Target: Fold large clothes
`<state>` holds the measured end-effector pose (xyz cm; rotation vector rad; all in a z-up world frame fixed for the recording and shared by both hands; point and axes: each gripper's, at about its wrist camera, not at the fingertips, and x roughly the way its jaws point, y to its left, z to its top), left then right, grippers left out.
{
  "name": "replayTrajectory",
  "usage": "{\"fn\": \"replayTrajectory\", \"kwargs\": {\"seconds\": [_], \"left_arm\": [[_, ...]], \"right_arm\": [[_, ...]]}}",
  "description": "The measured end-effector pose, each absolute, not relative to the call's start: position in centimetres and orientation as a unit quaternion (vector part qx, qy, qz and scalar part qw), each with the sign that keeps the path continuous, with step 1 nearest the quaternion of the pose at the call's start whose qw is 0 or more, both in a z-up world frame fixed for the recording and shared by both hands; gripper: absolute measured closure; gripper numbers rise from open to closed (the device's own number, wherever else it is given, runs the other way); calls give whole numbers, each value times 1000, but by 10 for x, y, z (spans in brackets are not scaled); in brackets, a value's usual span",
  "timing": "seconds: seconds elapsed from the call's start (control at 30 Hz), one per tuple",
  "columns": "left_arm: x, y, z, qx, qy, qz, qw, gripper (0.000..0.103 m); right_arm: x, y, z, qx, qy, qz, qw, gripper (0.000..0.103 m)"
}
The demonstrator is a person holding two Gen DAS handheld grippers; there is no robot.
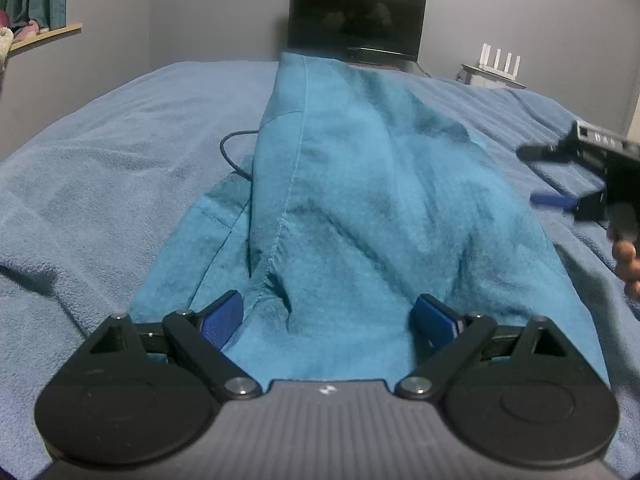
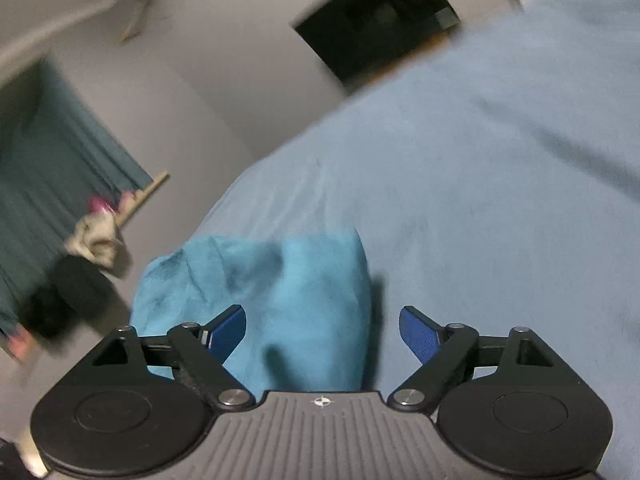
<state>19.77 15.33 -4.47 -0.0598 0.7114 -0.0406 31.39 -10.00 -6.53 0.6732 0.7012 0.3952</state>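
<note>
A large teal garment (image 1: 352, 184) lies bunched lengthwise on the bed, running from the near edge toward the far end. My left gripper (image 1: 330, 320) stands open at its near end; the cloth lies loosely between the wide-apart blue pads (image 1: 224, 320). The right gripper (image 1: 560, 176) shows at the right edge, held by a hand (image 1: 628, 260) above the blanket and off the garment. In the tilted, blurred right wrist view, the right gripper (image 2: 324, 332) is open over a corner of the teal garment (image 2: 288, 280), with cloth lying beneath the left half of the gap and bare blanket beneath the right.
A light blue blanket (image 1: 100, 168) covers the bed. A black cable (image 1: 230, 152) loops on it left of the garment. Beyond the bed stand a dark screen (image 1: 356, 16) and a white router (image 1: 500, 60). A teal curtain (image 2: 60, 152) and a wooden ledge (image 1: 44, 36) are on the left.
</note>
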Motion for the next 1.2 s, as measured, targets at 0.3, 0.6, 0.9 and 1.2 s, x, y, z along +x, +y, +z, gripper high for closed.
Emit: {"fn": "replayTrajectory", "kwargs": {"seconds": [0.3, 0.6, 0.9, 1.2], "left_arm": [[206, 153, -52, -30, 351, -18, 936, 7], [215, 162, -61, -65, 357, -17, 932, 3], [201, 151, -44, -47, 275, 9, 960, 3], [228, 85, -82, -99, 397, -193, 892, 6]], "right_arm": [[369, -86, -127, 423, 404, 283, 760, 1], [379, -62, -131, 408, 389, 288, 774, 20], [318, -141, -71, 411, 339, 244, 810, 39], [344, -266, -18, 360, 345, 158, 852, 38]]}}
